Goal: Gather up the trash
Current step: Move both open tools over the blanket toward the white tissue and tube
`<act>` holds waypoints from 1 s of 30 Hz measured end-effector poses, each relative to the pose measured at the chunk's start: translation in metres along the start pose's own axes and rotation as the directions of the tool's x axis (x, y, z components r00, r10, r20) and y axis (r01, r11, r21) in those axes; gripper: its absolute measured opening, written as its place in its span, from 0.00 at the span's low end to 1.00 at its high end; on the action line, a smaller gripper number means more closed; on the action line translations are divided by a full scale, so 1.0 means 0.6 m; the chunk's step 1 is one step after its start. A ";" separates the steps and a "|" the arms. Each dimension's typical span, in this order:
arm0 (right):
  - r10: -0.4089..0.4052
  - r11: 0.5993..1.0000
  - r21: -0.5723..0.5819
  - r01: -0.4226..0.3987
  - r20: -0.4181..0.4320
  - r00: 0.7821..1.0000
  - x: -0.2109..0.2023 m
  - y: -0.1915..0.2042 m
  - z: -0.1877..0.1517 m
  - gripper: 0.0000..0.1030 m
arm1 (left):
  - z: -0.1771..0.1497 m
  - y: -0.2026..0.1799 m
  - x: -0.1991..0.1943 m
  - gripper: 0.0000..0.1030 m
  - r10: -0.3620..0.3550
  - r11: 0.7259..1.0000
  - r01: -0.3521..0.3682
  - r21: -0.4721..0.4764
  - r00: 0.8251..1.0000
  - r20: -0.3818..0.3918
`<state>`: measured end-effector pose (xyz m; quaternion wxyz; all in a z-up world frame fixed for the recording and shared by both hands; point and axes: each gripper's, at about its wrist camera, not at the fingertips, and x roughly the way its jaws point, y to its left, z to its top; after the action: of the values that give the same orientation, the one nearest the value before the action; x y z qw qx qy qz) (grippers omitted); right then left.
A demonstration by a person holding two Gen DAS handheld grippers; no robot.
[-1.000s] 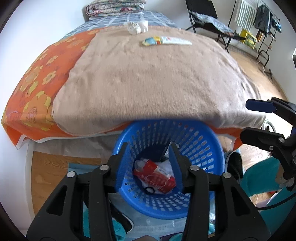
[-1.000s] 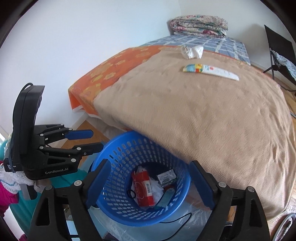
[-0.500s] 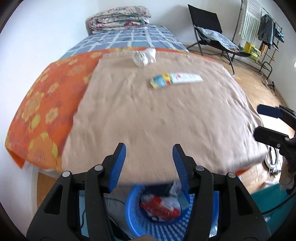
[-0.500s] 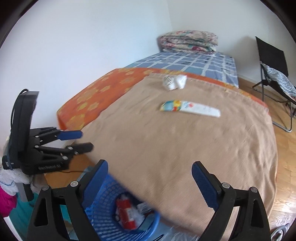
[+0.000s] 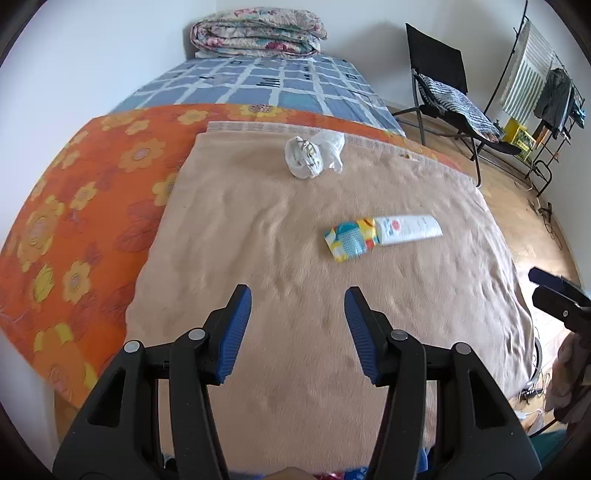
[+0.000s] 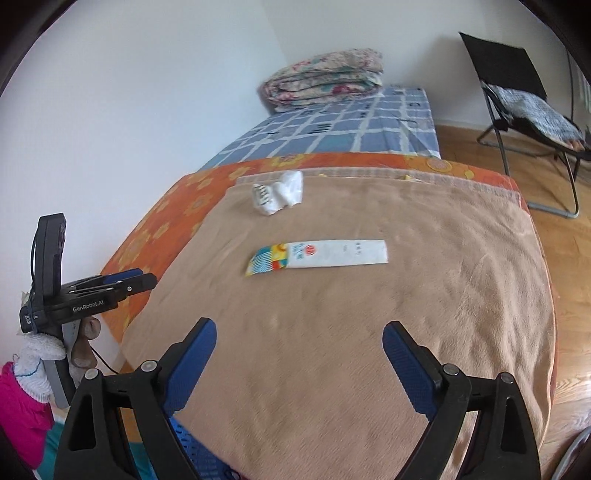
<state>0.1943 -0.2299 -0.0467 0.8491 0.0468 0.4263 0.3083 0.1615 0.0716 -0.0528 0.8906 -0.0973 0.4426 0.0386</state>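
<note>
A flat white and colourful wrapper lies on the tan blanket, with a crumpled white bag farther back. Both also show in the right wrist view, the wrapper and the bag. My left gripper is open and empty above the blanket's near part. My right gripper is open wide and empty, also short of the wrapper. The blue basket shows only as a sliver of rim below the bed edge.
The bed has an orange flowered sheet, a blue checked part and a folded quilt at the far end. A black folding chair and a clothes rack stand on the wooden floor at the right.
Both grippers have risen from over the blue basket and moved forward over the bed. The basket has dropped almost out of view. Both jaws stay open and empty.
</note>
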 end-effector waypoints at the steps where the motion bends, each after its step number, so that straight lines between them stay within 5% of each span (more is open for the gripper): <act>1: 0.006 1.000 0.029 -0.005 -0.002 1.000 0.006 -0.011 0.005 0.90 | 0.009 -0.002 0.008 0.52 -0.002 1.000 0.002 0.005 1.000 0.006; 9: -0.001 0.990 0.140 0.005 -0.031 1.000 0.057 -0.048 0.022 0.90 | 0.076 -0.014 0.080 0.53 -0.011 0.999 0.012 0.048 1.000 -0.004; 16: 0.030 0.967 0.254 -0.017 -0.047 0.998 0.101 -0.050 0.027 0.90 | 0.154 -0.022 0.127 0.65 -0.048 0.996 0.045 0.079 0.998 0.040; 30: 0.037 0.946 0.323 -0.021 -0.043 0.998 0.176 -0.019 0.044 0.90 | 0.252 -0.055 0.229 0.66 -0.035 0.989 0.025 0.143 0.997 0.073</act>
<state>0.2667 -0.1749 -0.1074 0.8148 0.1834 0.4907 0.2481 0.3681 0.0683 -0.0686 0.9117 -0.0387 0.4090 -0.0028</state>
